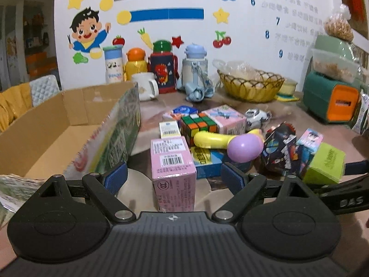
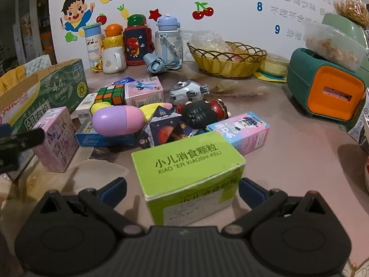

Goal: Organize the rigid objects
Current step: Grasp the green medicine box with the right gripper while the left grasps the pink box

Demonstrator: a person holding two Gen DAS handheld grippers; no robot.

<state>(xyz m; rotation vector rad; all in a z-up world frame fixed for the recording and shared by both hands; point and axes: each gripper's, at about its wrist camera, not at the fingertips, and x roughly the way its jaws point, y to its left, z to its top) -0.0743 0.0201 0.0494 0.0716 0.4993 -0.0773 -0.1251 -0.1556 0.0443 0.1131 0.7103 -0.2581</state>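
A tall box (image 1: 173, 170) stands between the spread fingers of the left gripper (image 1: 173, 178), touching neither, with an open cardboard carton (image 1: 69, 124) just to its left. Behind the box sits a puzzle cube (image 1: 197, 125), and to its right an egg-shaped capsule (image 1: 244, 146) rests on a flat box (image 1: 208, 161). A wider carton (image 2: 189, 175) stands between the parted fingers of the right gripper (image 2: 182, 189), at the right edge of the pile. Along the wall behind the pile, a mug (image 1: 145, 85) stands before a row of bottles (image 1: 163, 67), with a wicker basket (image 1: 251, 85) to their right.
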